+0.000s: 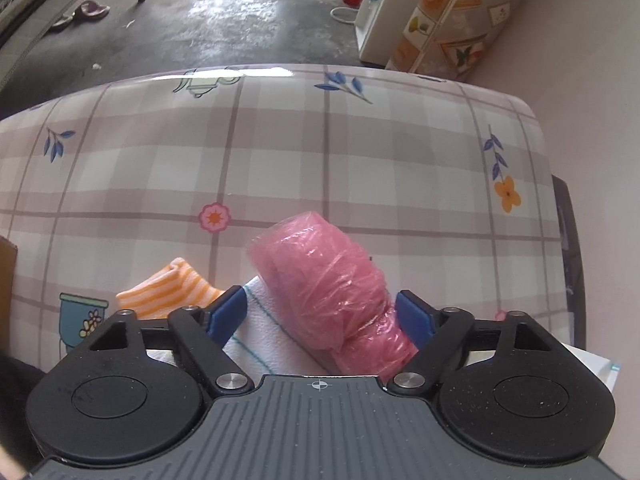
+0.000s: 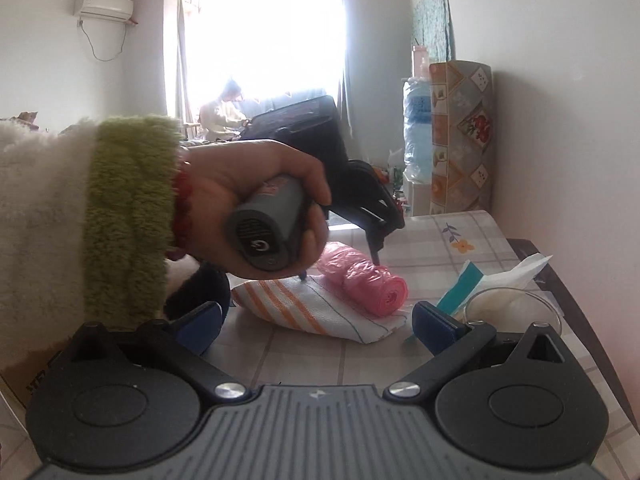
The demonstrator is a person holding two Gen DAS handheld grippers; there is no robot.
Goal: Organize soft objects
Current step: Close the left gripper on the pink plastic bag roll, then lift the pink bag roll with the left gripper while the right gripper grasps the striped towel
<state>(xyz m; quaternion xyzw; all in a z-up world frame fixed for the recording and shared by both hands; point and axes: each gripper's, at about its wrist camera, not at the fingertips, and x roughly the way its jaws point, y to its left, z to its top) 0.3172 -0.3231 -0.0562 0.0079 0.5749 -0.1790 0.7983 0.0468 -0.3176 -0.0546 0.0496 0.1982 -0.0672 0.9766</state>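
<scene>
Pink plastic-bag roll (image 1: 324,280): lies on the white orange-striped folded cloth (image 2: 320,312) on the checked bench (image 1: 360,152), long axis near-to-far.
Left tool (image 1: 322,312): nearer, fingers wide astride the roll, not yet pinching.
Right tool (image 2: 316,326): wide, holding nothing, near side.

A roll of thin pink plastic bags (image 1: 326,280) lies on its side across a folded white cloth with orange and thin teal stripes (image 2: 316,310), which rests flat on the checked, flower-printed counter (image 1: 360,168).
</scene>
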